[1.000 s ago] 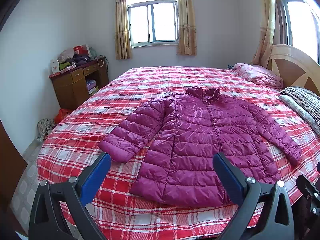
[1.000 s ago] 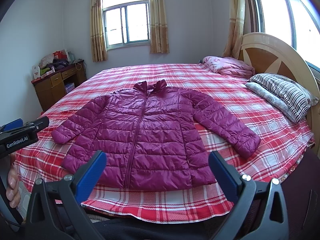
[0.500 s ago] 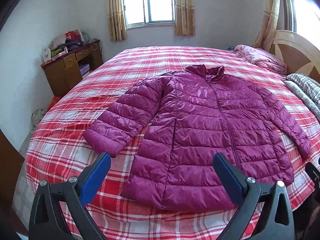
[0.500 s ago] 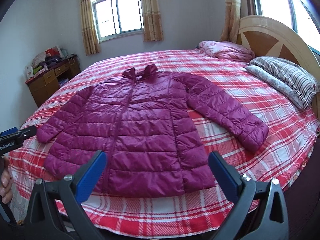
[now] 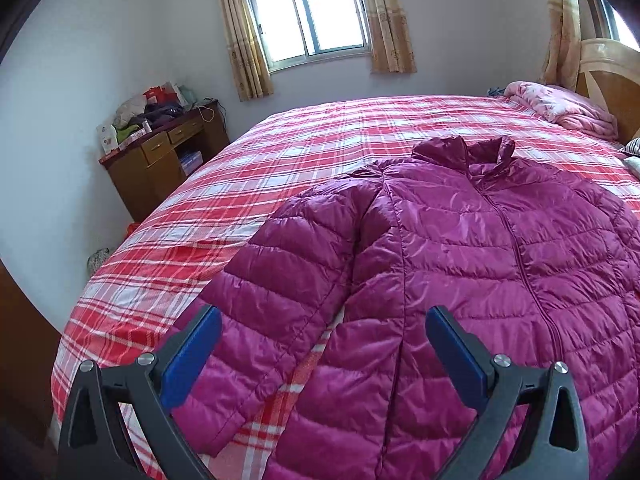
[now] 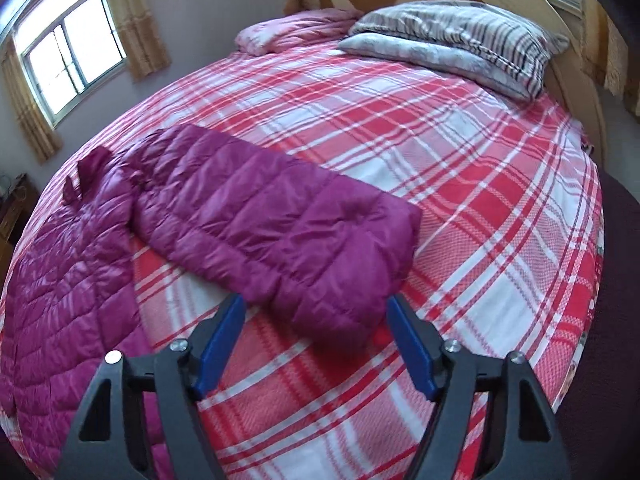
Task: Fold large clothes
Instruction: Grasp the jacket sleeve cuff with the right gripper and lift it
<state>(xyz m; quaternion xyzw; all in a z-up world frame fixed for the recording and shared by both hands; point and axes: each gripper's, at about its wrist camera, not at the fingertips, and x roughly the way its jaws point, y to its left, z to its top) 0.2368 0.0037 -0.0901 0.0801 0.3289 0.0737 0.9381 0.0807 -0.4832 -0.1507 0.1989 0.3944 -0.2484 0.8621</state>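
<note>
A magenta puffer jacket (image 5: 460, 264) lies flat, front up and zipped, on a red plaid bed (image 5: 280, 168), collar toward the far window (image 5: 308, 12) and hem nearest the camera, its long axis running near to far. The hem and the left sleeve's cuff are cut off behind the left gripper (image 5: 320, 352), which tilts down over the sleeve and body with jaws spread wide, gripping nothing. The right gripper (image 6: 316, 340) angles steeply down at the other sleeve's (image 6: 276, 232) cuff; its jaws are closing, the cuff just beyond the blue pads (image 6: 218, 348), untouched. That sleeve stretches out rightward toward the striped pillows (image 6: 460, 40). Far left, a cluttered wooden cabinet (image 5: 164, 160) is hard to read.
</note>
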